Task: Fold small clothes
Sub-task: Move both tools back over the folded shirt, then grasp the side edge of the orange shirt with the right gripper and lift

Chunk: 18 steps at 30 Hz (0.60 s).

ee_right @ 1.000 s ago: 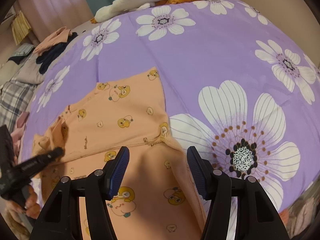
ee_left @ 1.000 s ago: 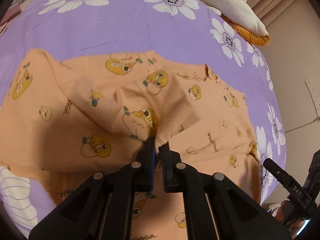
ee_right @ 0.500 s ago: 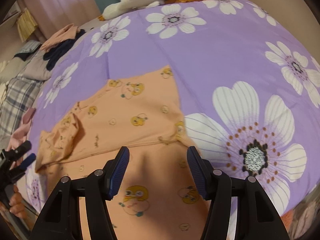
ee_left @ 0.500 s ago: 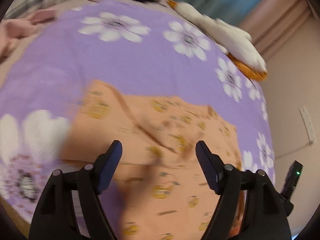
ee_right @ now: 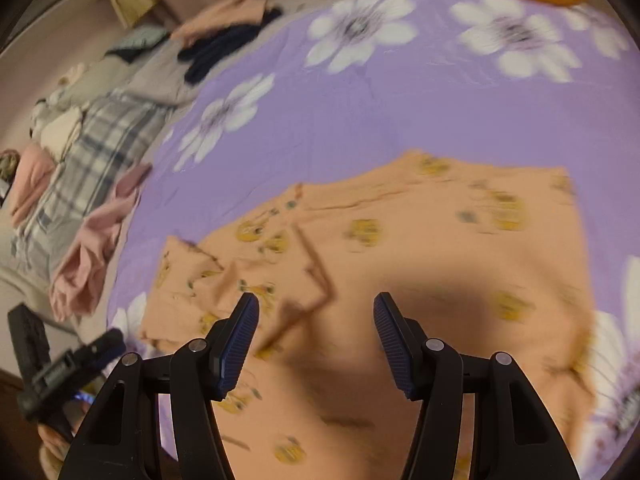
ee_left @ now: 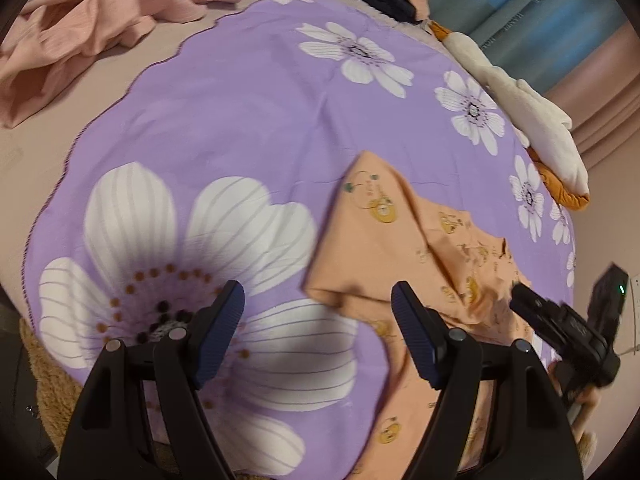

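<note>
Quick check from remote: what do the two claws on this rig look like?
Both match. The left claw and right claw each have two black angular plastic arms with triangular cutouts and silver pivot pins, tipped by ribbed dark blue pads. From the left camera, the right unit shows a small green light.

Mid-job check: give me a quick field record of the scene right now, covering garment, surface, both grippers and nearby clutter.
garment: orange printed garment, lying partly folded, one flap laid over its body
surface: purple flowered bedspread
left gripper: open, empty, over the bedspread beside the garment's edge
right gripper: open, empty, above the garment
clutter: pink clothing; plaid fabric; white plush toy
</note>
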{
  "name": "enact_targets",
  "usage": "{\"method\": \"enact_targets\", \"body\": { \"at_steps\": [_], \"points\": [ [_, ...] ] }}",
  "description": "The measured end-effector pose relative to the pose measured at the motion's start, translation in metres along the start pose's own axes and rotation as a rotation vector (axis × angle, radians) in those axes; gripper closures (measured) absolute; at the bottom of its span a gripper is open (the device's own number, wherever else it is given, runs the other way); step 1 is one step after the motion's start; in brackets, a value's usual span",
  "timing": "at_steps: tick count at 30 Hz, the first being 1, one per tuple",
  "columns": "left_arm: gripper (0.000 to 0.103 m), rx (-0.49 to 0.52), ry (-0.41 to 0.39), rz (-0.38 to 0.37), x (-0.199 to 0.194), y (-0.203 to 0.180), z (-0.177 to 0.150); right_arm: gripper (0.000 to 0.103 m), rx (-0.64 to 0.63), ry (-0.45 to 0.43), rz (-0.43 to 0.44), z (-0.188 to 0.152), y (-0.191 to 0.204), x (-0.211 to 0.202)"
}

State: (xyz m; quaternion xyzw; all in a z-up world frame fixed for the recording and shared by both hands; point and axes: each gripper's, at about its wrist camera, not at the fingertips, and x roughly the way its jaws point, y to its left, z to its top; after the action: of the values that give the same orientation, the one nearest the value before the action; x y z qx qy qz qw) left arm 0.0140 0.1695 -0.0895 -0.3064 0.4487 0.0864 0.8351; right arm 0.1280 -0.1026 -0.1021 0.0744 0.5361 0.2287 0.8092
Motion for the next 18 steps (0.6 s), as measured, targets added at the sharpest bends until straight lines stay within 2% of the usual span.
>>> {"method": "enact_targets", "body": {
  "at_steps": [5,8,10,11,12,18],
  "points": [
    [0.027,-0.02,-0.003,-0.001,-0.007,0.014,-0.001,0.044,-0.022,0.08,-0.021,0.002,0.017,0.037],
    [0.027,-0.029,-0.001,0.002,-0.007,0.019,-0.001,0.046,-0.043,0.077,-0.035,0.0,0.025,0.043],
    [0.027,-0.036,0.003,0.001,-0.006,0.021,-0.001,0.069,-0.068,0.062,-0.06,-0.002,0.031,0.04],
    [0.027,-0.038,0.006,-0.001,-0.005,0.021,0.0,0.087,-0.074,0.064,-0.059,-0.002,0.033,0.037],
    [0.027,-0.038,0.008,-0.002,-0.005,0.021,0.0,0.092,-0.076,0.063,-0.051,0.0,0.032,0.036],
    [0.027,-0.029,0.01,-0.002,-0.003,0.016,0.0,0.095,-0.135,-0.086,-0.005,0.017,0.042,-0.018]
  ]
}}
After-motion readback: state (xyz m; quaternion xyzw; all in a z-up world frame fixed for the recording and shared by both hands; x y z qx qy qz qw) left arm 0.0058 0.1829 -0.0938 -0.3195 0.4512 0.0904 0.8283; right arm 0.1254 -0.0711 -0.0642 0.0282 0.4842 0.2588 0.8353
